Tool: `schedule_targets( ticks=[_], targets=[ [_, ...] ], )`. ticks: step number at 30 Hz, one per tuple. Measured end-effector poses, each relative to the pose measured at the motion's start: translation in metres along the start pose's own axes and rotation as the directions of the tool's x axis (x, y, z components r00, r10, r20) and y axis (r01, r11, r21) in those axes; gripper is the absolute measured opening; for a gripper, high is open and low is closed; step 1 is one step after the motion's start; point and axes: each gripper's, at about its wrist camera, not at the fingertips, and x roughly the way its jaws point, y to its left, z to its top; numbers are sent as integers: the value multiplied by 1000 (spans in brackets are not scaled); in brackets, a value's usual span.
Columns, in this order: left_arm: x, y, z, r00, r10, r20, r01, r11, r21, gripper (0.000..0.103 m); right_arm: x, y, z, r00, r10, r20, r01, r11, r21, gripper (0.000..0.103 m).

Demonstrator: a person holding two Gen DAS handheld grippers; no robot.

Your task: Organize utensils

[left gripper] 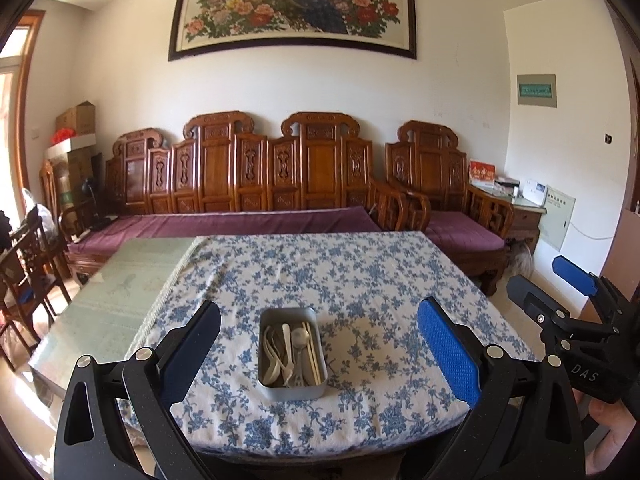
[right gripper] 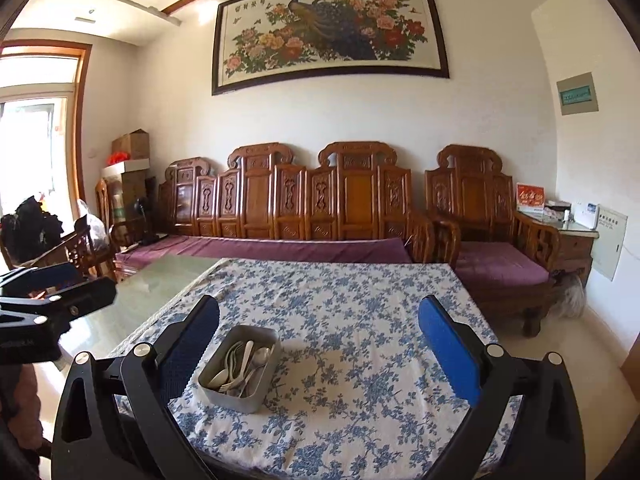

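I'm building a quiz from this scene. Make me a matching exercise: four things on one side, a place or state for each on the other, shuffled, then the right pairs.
Things
1. Grey rectangular metal tin
2. White cloth with blue flower print
3. Left gripper
4. Framed peacock and flower picture

Places or states
A. Hangs on the white wall above the carved wooden sofa
B. Open and empty, above the table's near edge
C. Covers much of the table, with bare green glass at one side
D. Stands on the cloth, holding spoons and chopsticks

Pairs: 1-D, 2-C, 3-B, 4-A
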Motion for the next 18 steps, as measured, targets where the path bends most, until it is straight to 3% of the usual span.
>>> schedule_targets(
  ticks=[18],
  targets=[
    [-4,12,-3,1000,22,6,-22,999,-24,95,-2,-9,0,1000,-10,8,10,1000,21,100]
  ],
)
